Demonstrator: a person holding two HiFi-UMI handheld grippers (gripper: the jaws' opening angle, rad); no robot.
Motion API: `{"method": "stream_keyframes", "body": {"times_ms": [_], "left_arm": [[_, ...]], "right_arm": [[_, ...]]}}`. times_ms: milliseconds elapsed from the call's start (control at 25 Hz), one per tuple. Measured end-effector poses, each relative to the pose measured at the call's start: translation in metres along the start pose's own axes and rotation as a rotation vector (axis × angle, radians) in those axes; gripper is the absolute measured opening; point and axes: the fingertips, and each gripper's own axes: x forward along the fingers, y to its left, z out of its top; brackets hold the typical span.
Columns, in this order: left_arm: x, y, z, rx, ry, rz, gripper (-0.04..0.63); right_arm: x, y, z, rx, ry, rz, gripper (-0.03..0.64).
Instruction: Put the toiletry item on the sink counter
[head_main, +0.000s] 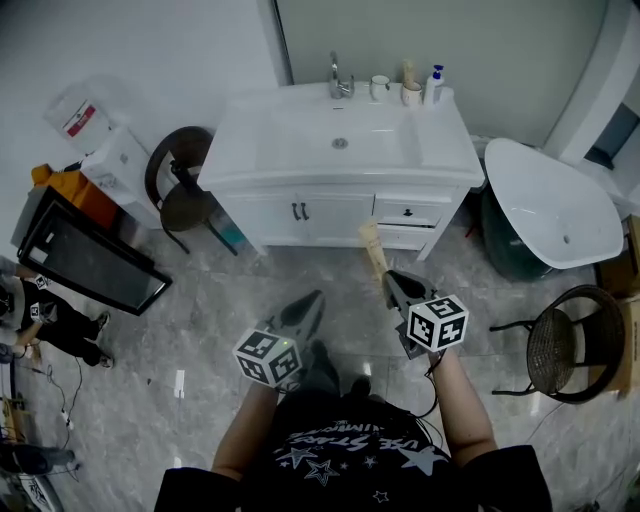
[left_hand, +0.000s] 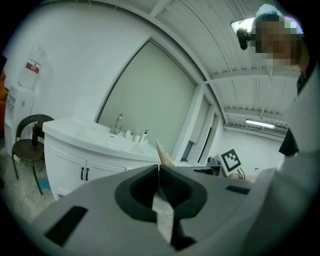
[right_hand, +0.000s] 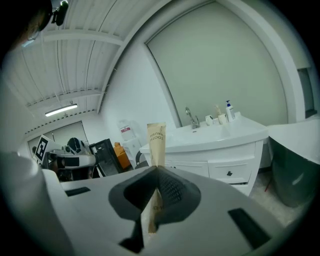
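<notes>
Right gripper view first: what do the right tongs (right_hand: 156, 167) have?

They are clamped on a toothbrush packet (right_hand: 156, 142). It is a flat, narrow, beige sleeve that looks like paper, standing upright with its printed square-cut end poking above the ribbed grey pads.

And in the head view?

The same packet (head_main: 372, 248) sticks forward out of the right tongs (head_main: 388, 275), held in the air above the grey marbled floor (head_main: 200, 300). It is well short of the sink.

What about the left tongs (left_hand: 159, 166)?

The jaws are pressed together at the tips with nothing between them. From above, the left tongs (head_main: 315, 297) come to one smooth grey point.

Describe the sink.

It has a glossy white worktop (head_main: 440, 150) with rounded corners around a shallow rectangular basin (head_main: 340, 140). At the back edge are a chrome tap (head_main: 340, 78), two small white cups (head_main: 380, 87) and a pump bottle (head_main: 434, 85) with a blue top. Underneath is a white cabinet (head_main: 300, 212) with dark handles.
</notes>
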Motion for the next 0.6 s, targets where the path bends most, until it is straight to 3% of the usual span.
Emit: {"method": "stream_keyframes", "body": {"times_ms": [280, 600], "left_arm": [[-0.003, 0.024, 0.007, 0.006, -0.017, 0.022, 0.02], [0.007, 0.081, 0.025, -0.019, -0.012, 0.043, 0.02]], "right_arm": [[0.018, 0.006, 0.002, -0.012, 0.003, -0.018, 0.017], [0.063, 0.005, 0.025, -0.028, 0.006, -0.044, 0.018]]}}
